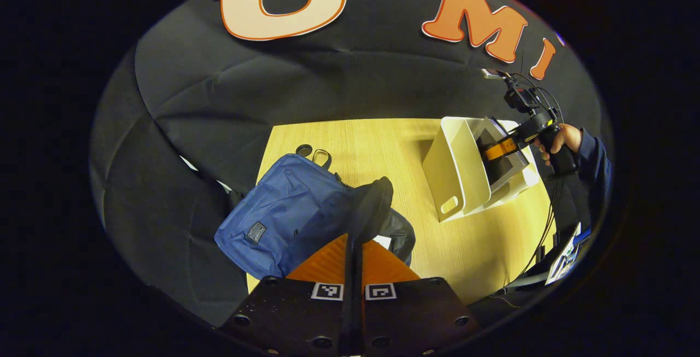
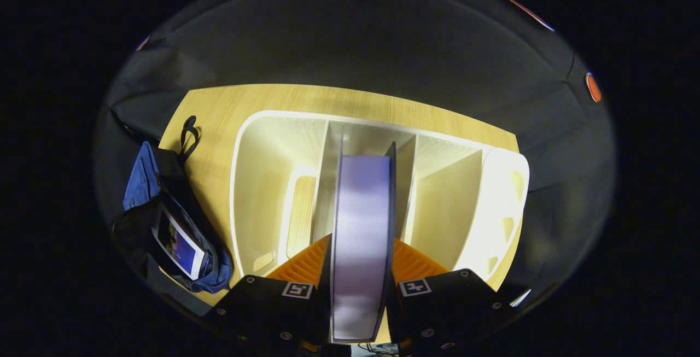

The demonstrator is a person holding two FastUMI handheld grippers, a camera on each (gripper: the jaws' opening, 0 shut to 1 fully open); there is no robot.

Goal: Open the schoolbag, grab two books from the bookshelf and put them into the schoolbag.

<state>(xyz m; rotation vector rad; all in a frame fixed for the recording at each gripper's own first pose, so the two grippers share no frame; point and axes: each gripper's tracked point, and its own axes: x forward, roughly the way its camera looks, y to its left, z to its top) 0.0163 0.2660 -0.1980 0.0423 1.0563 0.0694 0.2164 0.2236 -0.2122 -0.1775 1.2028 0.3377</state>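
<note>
The blue schoolbag (image 1: pixel 284 209) lies on the wooden table (image 1: pixel 372 144). My left gripper (image 1: pixel 350 236) is shut on the bag's dark opening edge (image 1: pixel 374 204) and holds it up. In the right gripper view the bag (image 2: pixel 143 176) gapes open at the left with one book (image 2: pixel 180 245) inside. The white bookshelf (image 2: pixel 262 182) stands straight ahead. My right gripper (image 2: pixel 362 239) is shut on an upright book (image 2: pixel 361 198) in the shelf's middle slot. From the left gripper view, the right gripper (image 1: pixel 500 150) reaches into the bookshelf (image 1: pixel 454 171), held by a hand (image 1: pixel 563 138).
Black strap loops (image 1: pixel 314 153) lie on the table behind the bag, and the same loops (image 2: pixel 188 130) sit by the shelf's left side. Cables (image 1: pixel 547 226) hang at the table's right edge. The shelf's left and right slots hold nothing.
</note>
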